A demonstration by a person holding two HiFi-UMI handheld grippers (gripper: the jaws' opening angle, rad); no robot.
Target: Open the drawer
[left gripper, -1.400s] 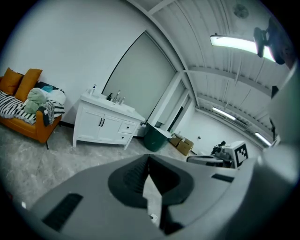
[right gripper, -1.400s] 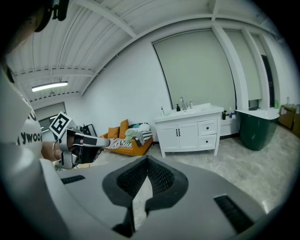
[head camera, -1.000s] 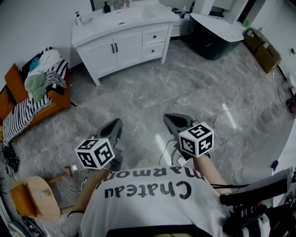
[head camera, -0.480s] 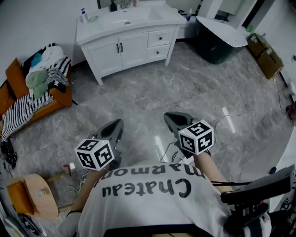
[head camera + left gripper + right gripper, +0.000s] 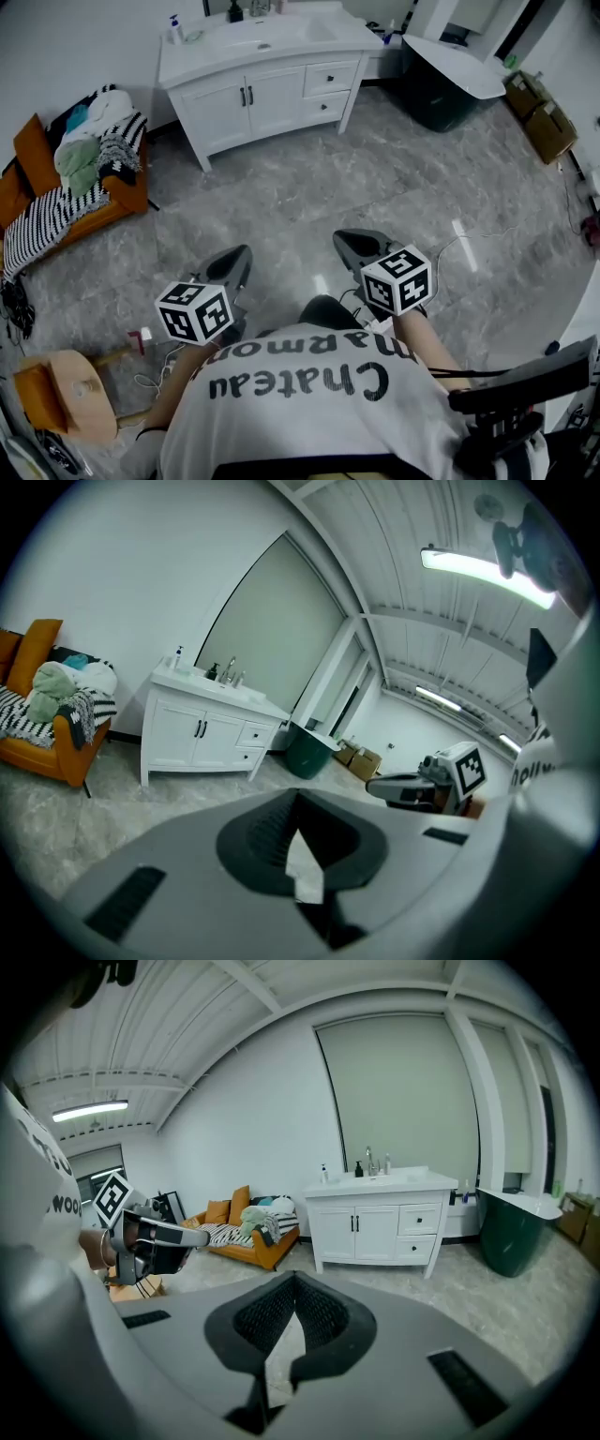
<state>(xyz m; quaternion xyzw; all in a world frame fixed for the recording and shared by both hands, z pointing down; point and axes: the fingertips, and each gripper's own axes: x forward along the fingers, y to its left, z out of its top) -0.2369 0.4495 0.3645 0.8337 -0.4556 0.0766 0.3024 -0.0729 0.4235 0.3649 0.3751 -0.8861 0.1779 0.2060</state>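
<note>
- Where the white cabinet [image 5: 225,103] stands against the far wall, its two drawers, upper drawer [image 5: 330,79] and lower drawer [image 5: 325,106], sit closed.
- Two tools hang well apart from it: left tool [image 5: 240,251] and right tool [image 5: 343,237], each with jaws together, empty.

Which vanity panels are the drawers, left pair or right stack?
The right stack: upper drawer above lower drawer, each with one knob; the left pair are doors.

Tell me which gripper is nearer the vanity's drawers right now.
Right. The right gripper is almost straight in front of the drawers, across the floor. The left gripper sits farther off, toward the orange sofa. Neither touches them.
</note>
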